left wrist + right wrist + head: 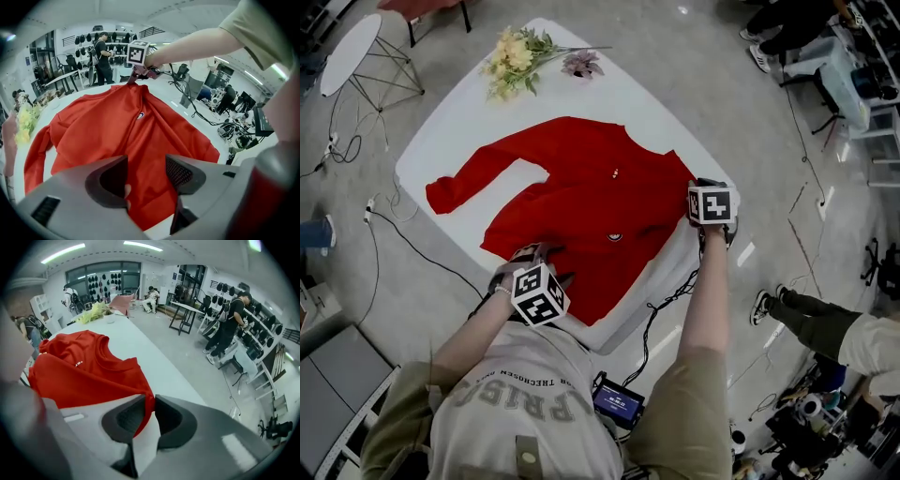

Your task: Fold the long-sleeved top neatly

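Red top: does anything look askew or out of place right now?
The red top sits toward the near side of the white table, its hem corner close to the edge. Only one sleeve is spread out; the other isn't visible. The right gripper is shut on its side edge. Nothing looks damaged.

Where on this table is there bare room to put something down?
Bare table lies between the flowers and the red top, and in the gap beside its outstretched sleeve. The near edge is crowded: left hand-held gripper and right hand-held gripper work there.
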A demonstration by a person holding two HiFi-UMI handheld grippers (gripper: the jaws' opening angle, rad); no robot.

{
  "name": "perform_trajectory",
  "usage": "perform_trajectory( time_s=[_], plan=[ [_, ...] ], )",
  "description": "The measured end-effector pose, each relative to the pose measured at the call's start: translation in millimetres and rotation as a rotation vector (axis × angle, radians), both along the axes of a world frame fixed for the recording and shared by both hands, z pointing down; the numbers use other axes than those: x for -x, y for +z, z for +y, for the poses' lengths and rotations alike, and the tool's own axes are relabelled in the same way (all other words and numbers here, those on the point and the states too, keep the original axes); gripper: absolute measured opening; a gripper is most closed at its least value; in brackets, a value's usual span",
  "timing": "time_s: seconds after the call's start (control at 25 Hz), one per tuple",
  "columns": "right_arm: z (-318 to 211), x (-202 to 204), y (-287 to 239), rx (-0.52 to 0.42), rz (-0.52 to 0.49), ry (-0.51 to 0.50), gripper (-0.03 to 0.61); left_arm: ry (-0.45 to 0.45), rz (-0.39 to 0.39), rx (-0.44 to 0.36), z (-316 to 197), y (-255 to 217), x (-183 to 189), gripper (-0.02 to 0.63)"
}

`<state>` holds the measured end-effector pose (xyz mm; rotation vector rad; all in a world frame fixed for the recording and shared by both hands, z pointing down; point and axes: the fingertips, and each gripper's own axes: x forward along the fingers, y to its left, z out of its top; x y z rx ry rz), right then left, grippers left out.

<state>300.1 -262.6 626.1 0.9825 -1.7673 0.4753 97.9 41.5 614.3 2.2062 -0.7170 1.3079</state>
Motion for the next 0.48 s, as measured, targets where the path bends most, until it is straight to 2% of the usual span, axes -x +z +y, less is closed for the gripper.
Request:
perform_trajectory(
  time_s=[0.16, 0.2, 0.24, 0.28, 0.48],
  plan=[
    [-3.9, 4.6, -1.7, -0.036, -0.020, 0.019, 0.083, -0.019, 0.004, -0.005, 5.4, -4.8, 6.0, 0.250],
    [-3.6, 5.2, -8.3, -0.056, -0.049, 0.030, 0.106, -0.037, 0.007, -0.011, 4.4, -8.5, 13.3, 0.250],
    [-1.7, 7.3, -16.8, -0.076, -0.089, 0.036, 0.169, -0.058, 0.007, -0.019, 3.0, -12.8, 23.3, 0.250],
    [2.4, 11.5, -26.8, -0.095, -0.137, 0.037, 0.218, -0.082, 0.005, -0.028, 1.7, -17.5, 35.8, 0.250],
    [66.6, 51.4, -83.3, -0.202, -0.306, 0.021, 0.227, -0.220, -0.057, -0.101, -4.4, -38.4, 131.7, 0.250]
  ],
)
